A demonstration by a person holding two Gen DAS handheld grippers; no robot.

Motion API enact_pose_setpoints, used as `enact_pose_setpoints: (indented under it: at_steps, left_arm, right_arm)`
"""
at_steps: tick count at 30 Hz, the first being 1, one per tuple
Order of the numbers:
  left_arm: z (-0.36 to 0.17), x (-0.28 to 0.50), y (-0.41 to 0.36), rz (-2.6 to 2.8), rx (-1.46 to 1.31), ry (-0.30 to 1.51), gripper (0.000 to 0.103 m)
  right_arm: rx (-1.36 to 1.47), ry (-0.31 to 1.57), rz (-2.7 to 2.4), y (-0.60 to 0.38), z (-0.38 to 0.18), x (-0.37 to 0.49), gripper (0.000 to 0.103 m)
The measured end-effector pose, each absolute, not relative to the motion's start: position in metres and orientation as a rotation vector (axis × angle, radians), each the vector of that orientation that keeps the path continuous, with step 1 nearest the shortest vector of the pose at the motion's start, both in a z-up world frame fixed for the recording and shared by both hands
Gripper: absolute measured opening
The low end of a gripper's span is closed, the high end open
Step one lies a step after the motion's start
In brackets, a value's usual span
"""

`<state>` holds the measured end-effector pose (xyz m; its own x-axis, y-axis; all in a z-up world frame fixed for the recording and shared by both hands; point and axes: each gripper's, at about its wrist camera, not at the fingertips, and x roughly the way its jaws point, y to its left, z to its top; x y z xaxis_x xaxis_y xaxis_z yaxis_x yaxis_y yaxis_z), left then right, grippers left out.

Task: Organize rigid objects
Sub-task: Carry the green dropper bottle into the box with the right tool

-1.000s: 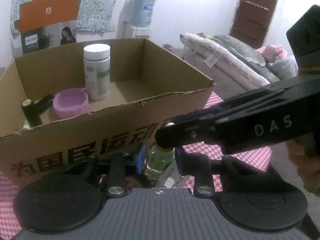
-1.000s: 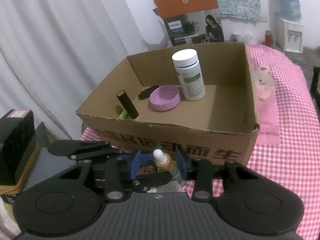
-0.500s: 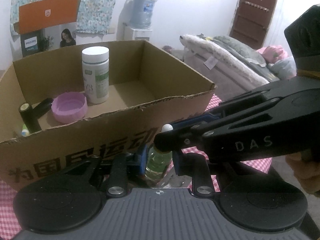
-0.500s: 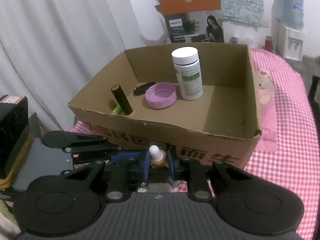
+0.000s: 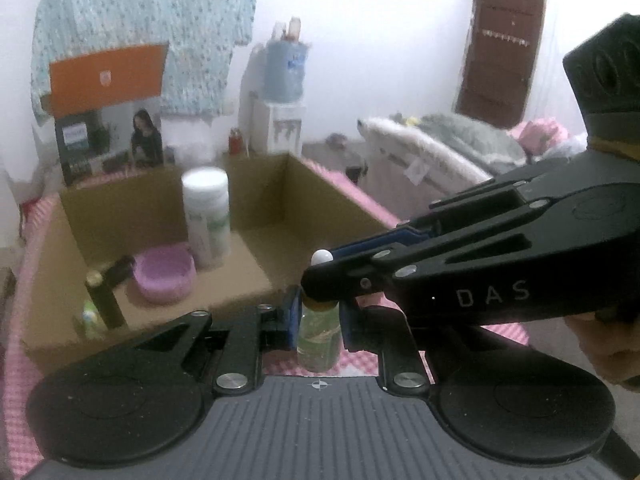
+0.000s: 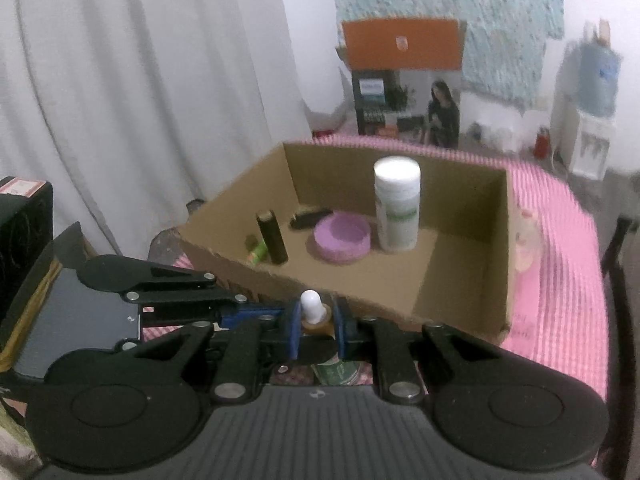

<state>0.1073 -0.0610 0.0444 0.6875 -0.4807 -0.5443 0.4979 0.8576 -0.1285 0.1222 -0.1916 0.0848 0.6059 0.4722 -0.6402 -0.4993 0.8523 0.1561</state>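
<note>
One pink checked tablecloth (image 6: 560, 280) (blurred), white curtain (image 6: 140, 100), brown door (image 5: 500, 52)

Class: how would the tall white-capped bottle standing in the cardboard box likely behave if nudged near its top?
The white-capped bottle is tall and narrow-based, so it would probably tip. Being round, it may then roll toward the pink bowl. It looks like rigid plastic, unlikely to crush.

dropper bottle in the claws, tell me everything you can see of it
The dropper bottle is small, with a clear body of pale yellow-green liquid, an amber collar and a white rounded dropper tip. A green label shows low on it in the right wrist view. It stands upright, just in front of the cardboard box. The left claw is shut on its body; the right claw is shut on its collar. Both have just closed on it.
</note>
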Motion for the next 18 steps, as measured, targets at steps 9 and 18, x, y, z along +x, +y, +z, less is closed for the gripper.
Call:
enact_pose_setpoints:
  at_steps: [9,18]
  left_arm:
    - [0.092,0.139,-0.057,-0.544,-0.003,0.544,0.019]
    - [0.081,0.217,-0.082,-0.535,-0.015,0.618,0.019]
  right_arm:
    - [-0.073,0.6,0.597,-0.189,0.137,0.138,0.018]
    - [-0.024,0.67,0.563,-0.211,0.138,0.218,0.018]
